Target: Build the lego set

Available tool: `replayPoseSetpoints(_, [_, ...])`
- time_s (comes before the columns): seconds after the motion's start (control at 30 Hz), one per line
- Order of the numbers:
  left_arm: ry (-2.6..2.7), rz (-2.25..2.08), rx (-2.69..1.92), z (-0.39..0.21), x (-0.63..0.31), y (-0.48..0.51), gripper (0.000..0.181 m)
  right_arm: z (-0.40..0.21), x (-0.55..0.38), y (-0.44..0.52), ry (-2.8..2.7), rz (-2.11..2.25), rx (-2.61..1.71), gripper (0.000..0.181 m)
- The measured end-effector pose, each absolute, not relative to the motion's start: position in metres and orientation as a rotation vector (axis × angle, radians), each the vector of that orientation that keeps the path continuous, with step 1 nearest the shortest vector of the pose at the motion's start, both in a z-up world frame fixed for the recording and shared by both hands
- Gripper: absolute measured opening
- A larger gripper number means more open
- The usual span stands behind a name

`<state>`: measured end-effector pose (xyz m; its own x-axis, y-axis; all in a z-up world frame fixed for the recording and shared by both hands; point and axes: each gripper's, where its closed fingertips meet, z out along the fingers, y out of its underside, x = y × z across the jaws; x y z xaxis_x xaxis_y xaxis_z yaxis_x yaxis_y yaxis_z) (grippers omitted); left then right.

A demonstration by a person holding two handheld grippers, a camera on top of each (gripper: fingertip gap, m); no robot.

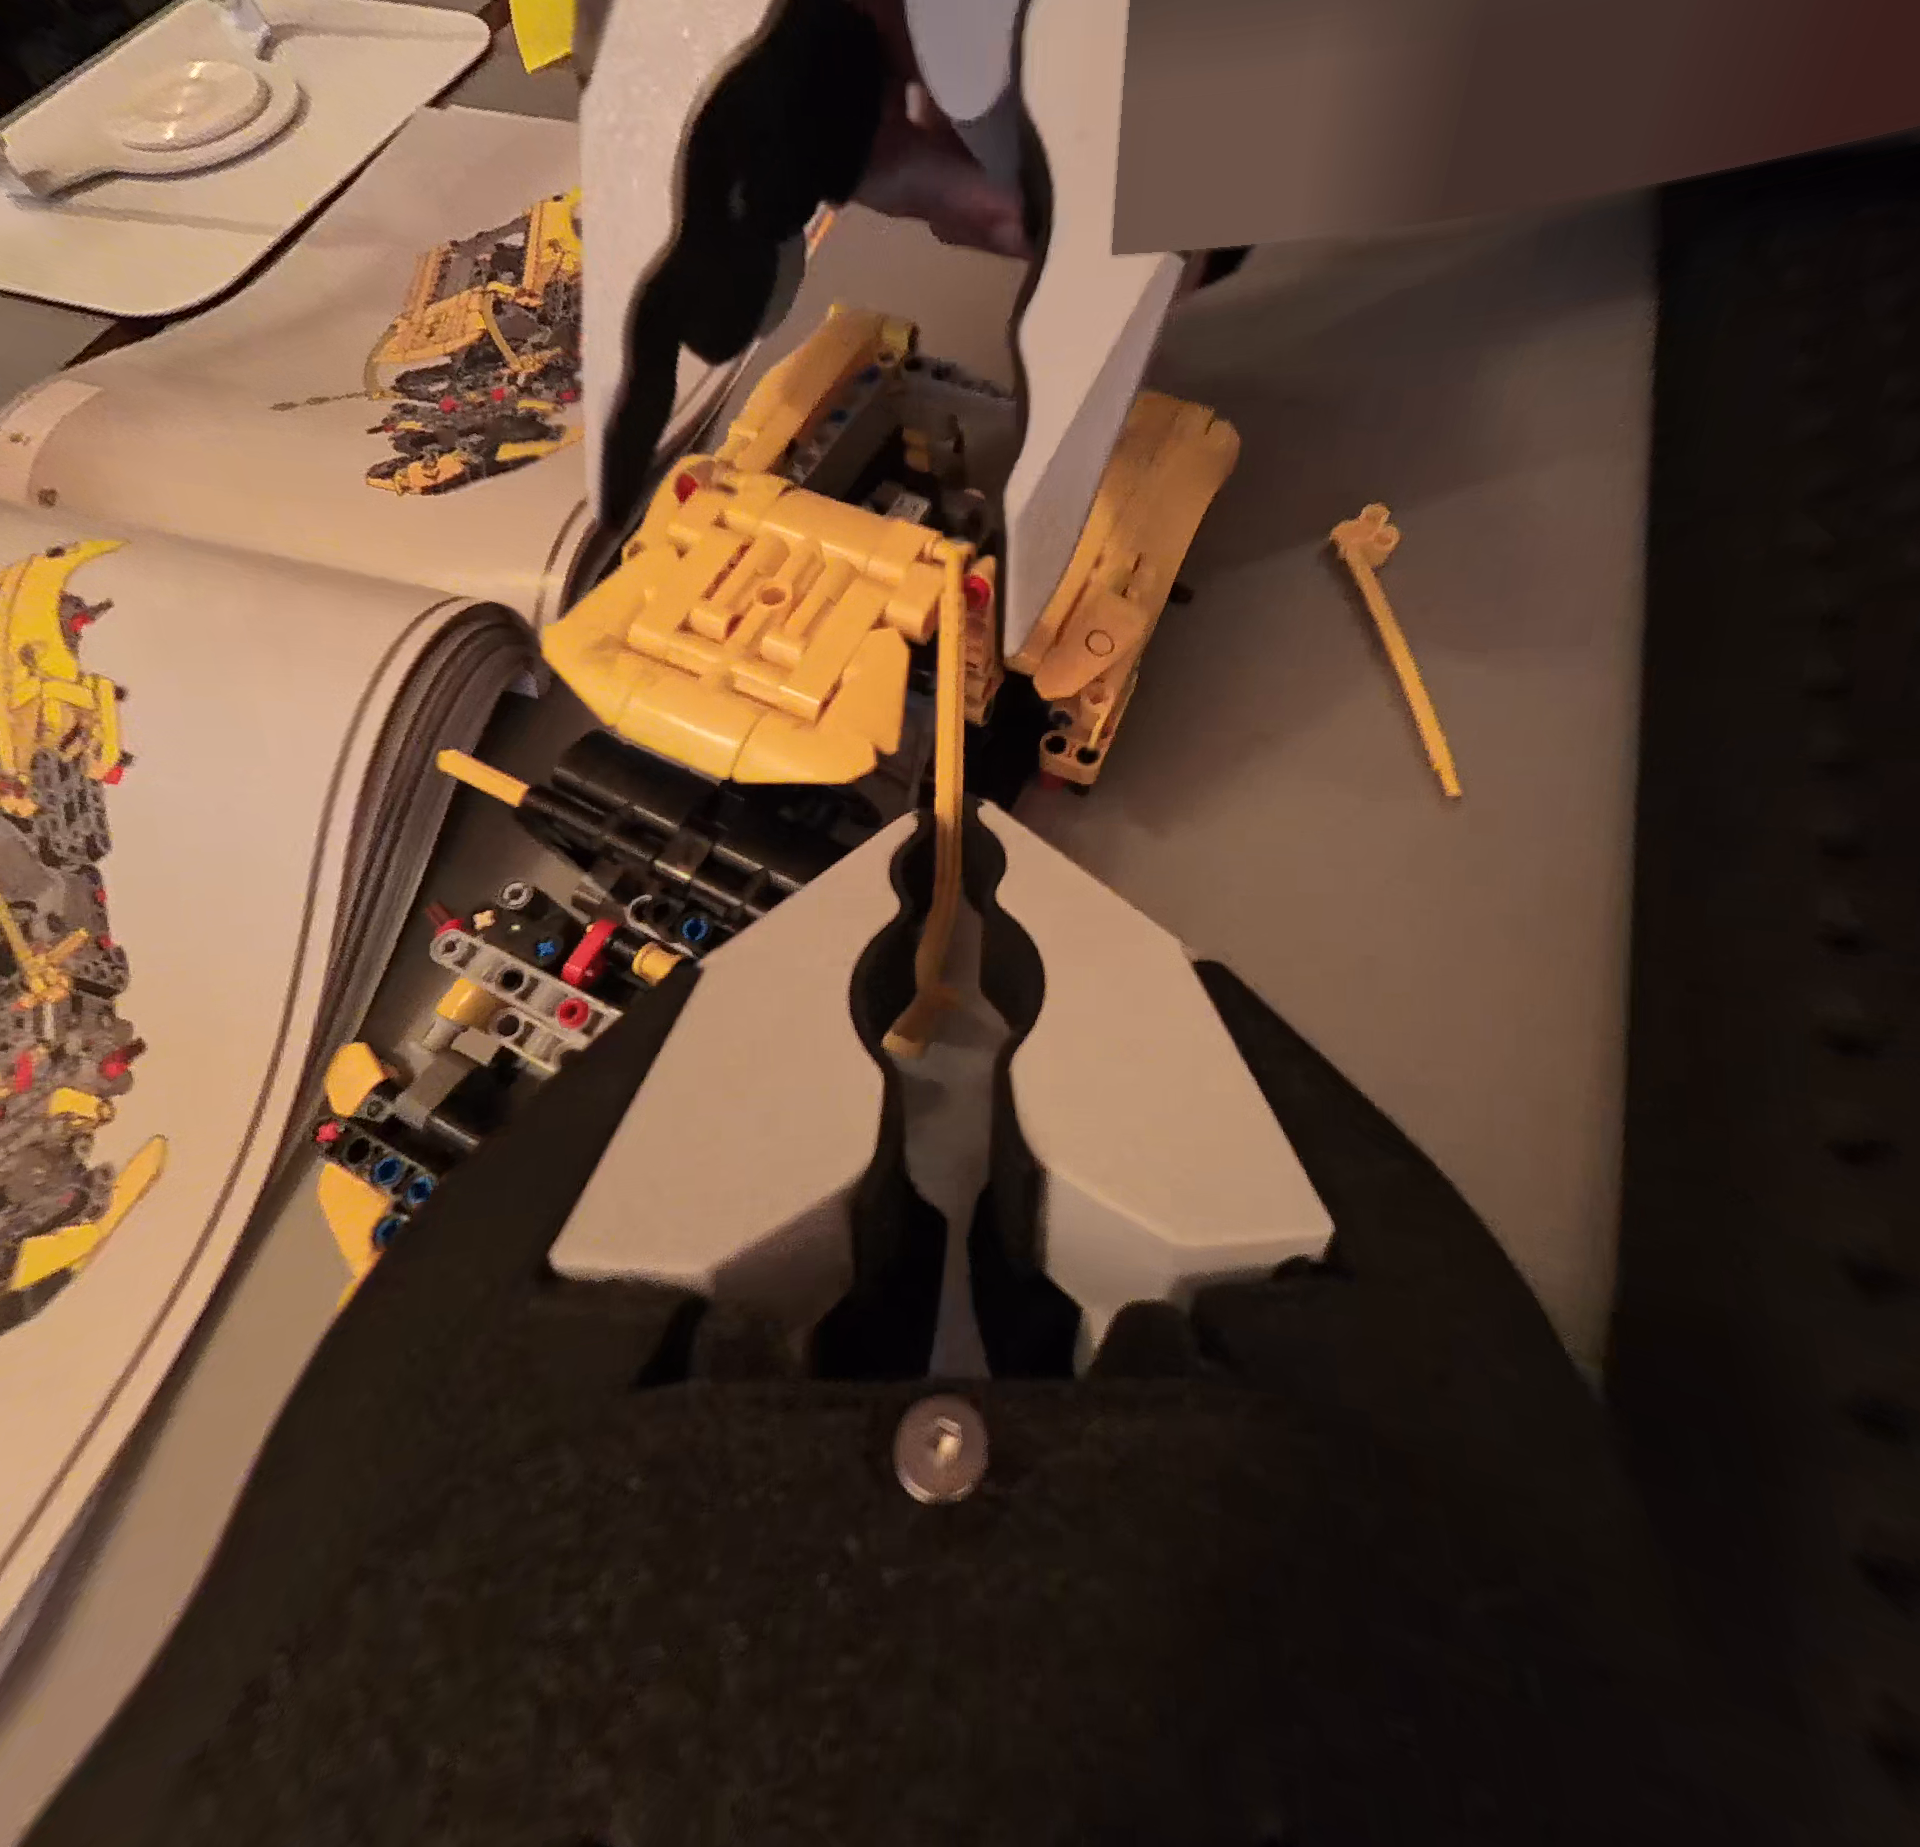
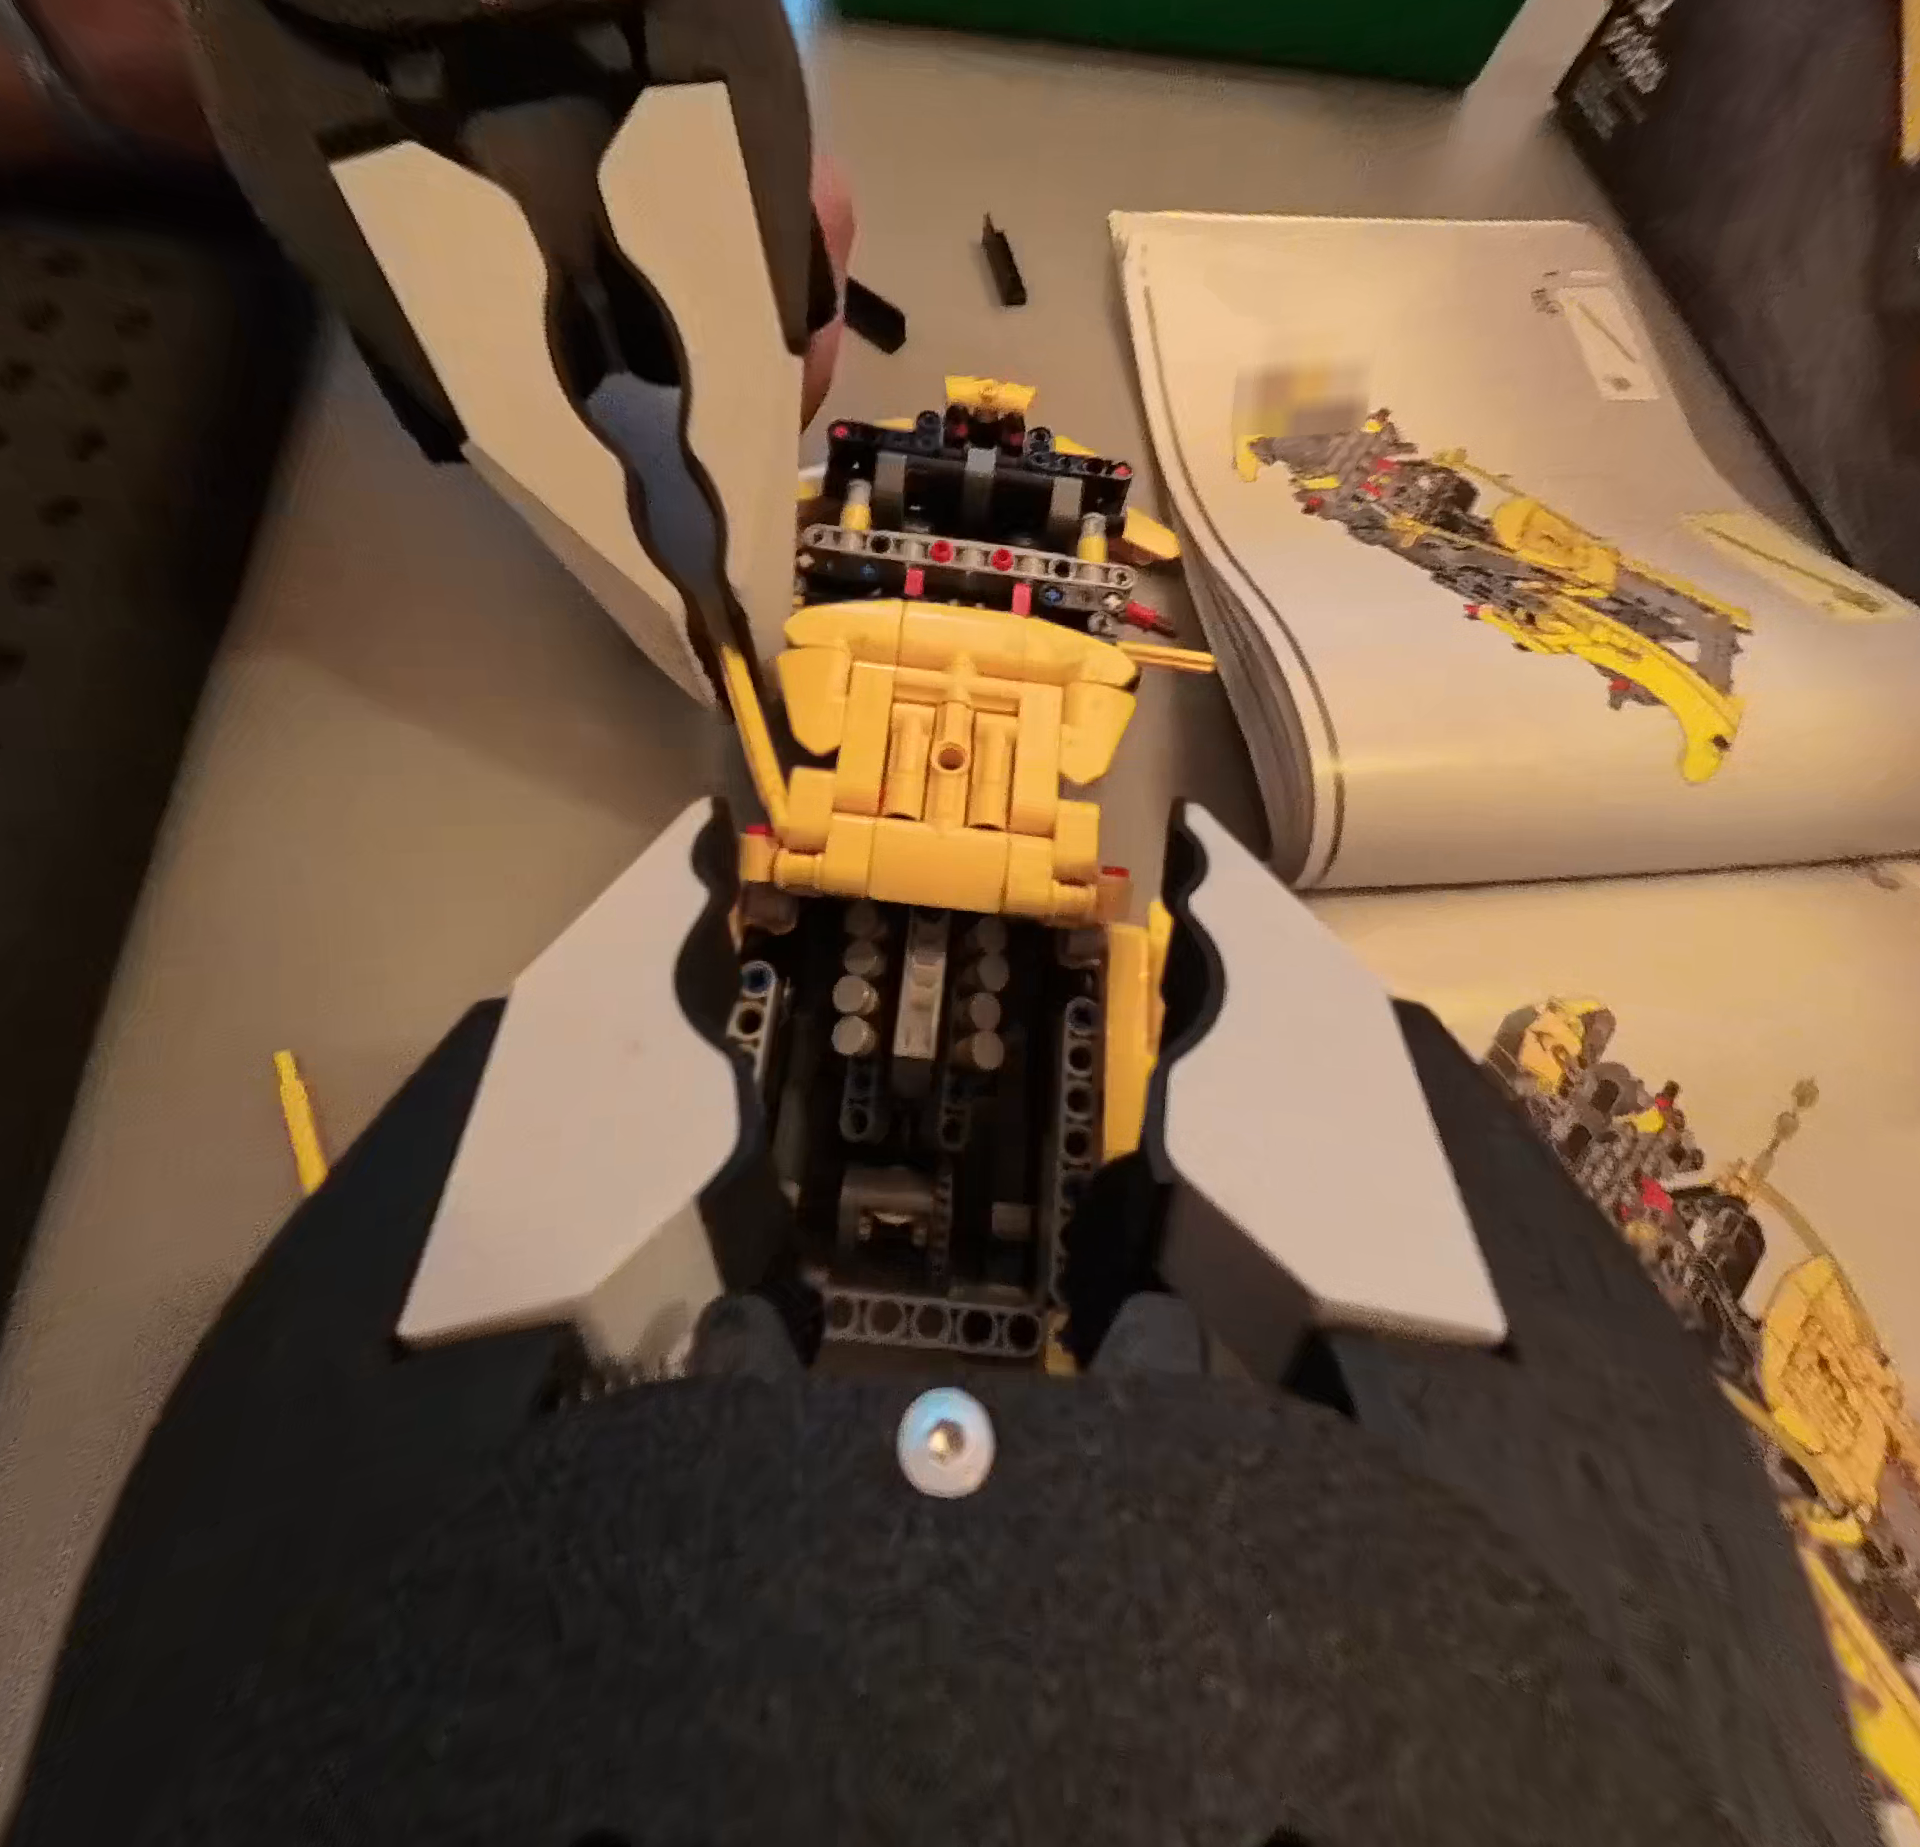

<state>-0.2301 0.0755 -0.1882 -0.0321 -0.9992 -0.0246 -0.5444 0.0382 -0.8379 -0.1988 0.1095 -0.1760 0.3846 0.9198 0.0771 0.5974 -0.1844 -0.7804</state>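
Instruction booklet (image 1: pixel 239 717), open, left on the grey table (image 1: pixel 1351 914). Yellow-and-black Lego vehicle model (image 1: pixel 748 644) beside it, centre. Left gripper (image 1: pixel 948 841): closed on a thin yellow flex rod (image 1: pixel 948 758) whose far end meets the model. Right gripper (image 2: pixel 940 976): clamping the model's chassis sides. Spare yellow rod (image 1: pixel 1397 644), loose, right.
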Motion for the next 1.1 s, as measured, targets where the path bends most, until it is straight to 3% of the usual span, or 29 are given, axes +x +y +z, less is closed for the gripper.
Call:
replayPoseSetpoints(0.07, [1.684, -0.807, -1.561, -0.190, -0.230, 0.075, 0.004, -0.181, -0.202, 0.104, -1.368, 0.572, -1.906, 0.071])
replayPoseSetpoints(0.43, [1.697, -1.053, -1.577, -0.177, -0.227, 0.052, 0.005, -0.183, -0.187, 0.090, -1.578, 0.634, -1.832, 0.070])
replayPoseSetpoints(0.57, [1.709, -1.047, -1.597, -0.178, -0.222, 0.042, 0.021, -0.183, -0.174, 0.082, -1.626, 0.637, -1.831, 0.070])
replayPoseSetpoints(0.77, [1.716, -1.031, -1.593, -0.182, -0.230, 0.052, 0.025, -0.183, -0.167, 0.076, -1.592, 0.620, -1.840, 0.071])
replayPoseSetpoints(0.9, [1.819, -1.075, -1.538, -0.185, -0.231, 0.044, 0.012, -0.183, -0.167, 0.076, -1.590, 0.618, -1.844, 0.071])
replayPoseSetpoints(1.1, [1.842, -1.001, -1.501, -0.189, -0.227, 0.051, 0.007, -0.182, -0.168, 0.076, -1.578, 0.642, -1.831, 0.070])
